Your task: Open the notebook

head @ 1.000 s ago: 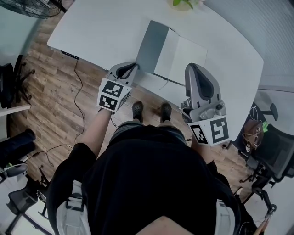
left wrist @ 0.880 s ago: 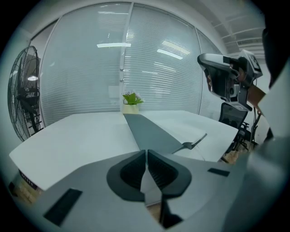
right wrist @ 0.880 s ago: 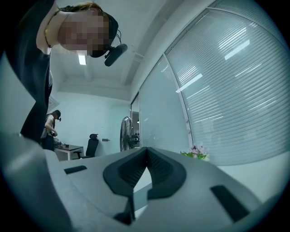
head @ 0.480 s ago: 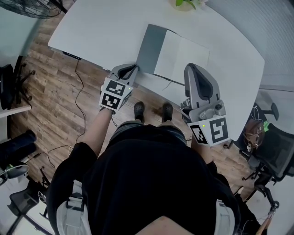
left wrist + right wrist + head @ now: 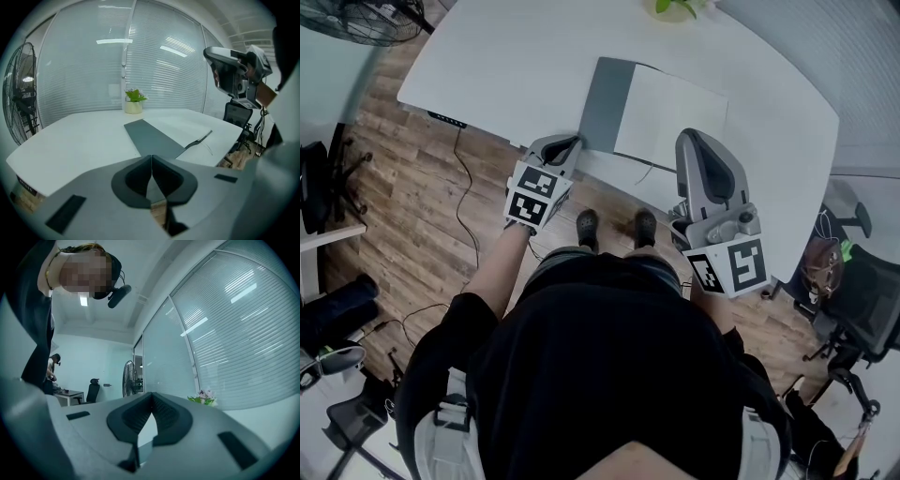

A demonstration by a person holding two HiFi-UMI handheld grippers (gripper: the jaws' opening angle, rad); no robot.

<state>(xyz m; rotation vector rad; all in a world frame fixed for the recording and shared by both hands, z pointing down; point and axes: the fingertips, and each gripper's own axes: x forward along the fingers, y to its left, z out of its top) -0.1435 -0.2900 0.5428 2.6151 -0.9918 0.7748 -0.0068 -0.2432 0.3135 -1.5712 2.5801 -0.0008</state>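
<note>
Already open, grey-covered paper notebook (image 5: pixel 652 117) lying flat on curved white table (image 5: pixel 506 66), cover spread left, blank white page right, left gripper (image 5: pixel 569 142) pressed together and empty just beside the cover's near corner, right gripper (image 5: pixel 691 141) likewise closed on nothing, near the page

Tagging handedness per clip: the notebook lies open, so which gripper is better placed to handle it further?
Probably left: the left gripper, shut and empty, aims down at the notebook's grey cover; the right gripper, also shut, shows no notebook in its view.
</note>
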